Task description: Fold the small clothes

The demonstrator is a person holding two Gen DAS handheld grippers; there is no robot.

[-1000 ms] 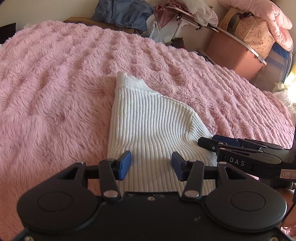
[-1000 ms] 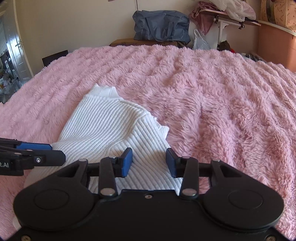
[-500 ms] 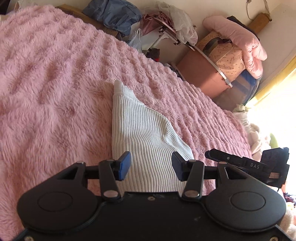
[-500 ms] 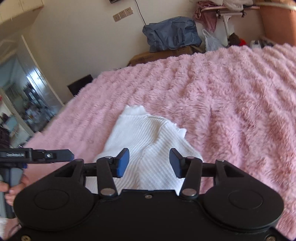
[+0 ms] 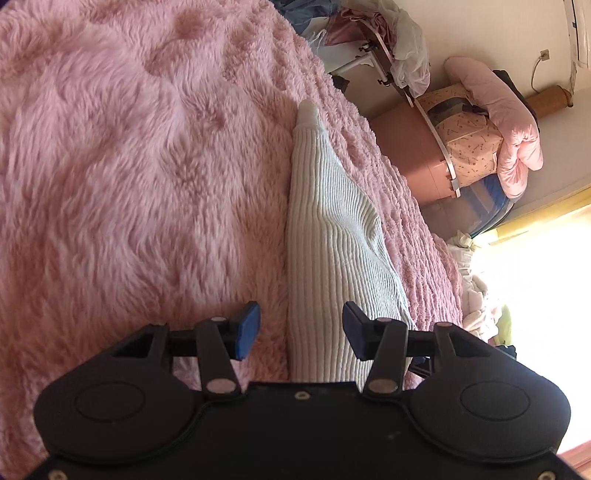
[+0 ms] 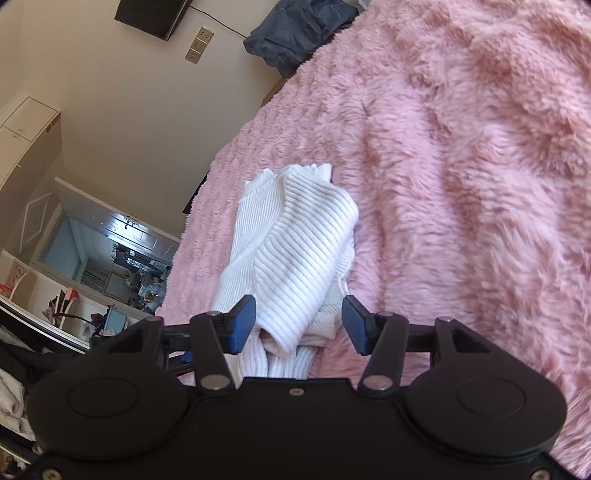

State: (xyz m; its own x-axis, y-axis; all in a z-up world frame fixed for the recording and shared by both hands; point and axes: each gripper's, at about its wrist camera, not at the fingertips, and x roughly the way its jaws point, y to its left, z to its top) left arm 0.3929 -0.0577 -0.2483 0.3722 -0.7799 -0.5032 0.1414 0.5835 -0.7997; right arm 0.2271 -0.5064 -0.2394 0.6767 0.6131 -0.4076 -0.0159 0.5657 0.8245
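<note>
A white ribbed knit sweater (image 5: 332, 243) lies folded on the pink fluffy bed cover (image 5: 129, 166). In the right wrist view the sweater (image 6: 295, 254) shows as a narrow folded bundle with a sleeve laid over it. My left gripper (image 5: 301, 334) is open, its blue pads either side of the sweater's near end, left pad over the blanket. My right gripper (image 6: 299, 325) is open, its pads straddling the sweater's near folded end. Neither holds anything. Both views are rolled sideways.
Pink storage boxes with bedding (image 5: 472, 147) and a rack with clothes (image 5: 391, 55) stand beyond the bed's right side. A dark blue bag (image 6: 295, 33) sits past the far edge. A doorway (image 6: 110, 258) is at the left. The pink cover (image 6: 461, 166) stretches widely around.
Both grippers have rolled sideways and dropped closer to the sweater's near end. The sweater now looks narrower and more bundled. Each gripper has left the other's view.
</note>
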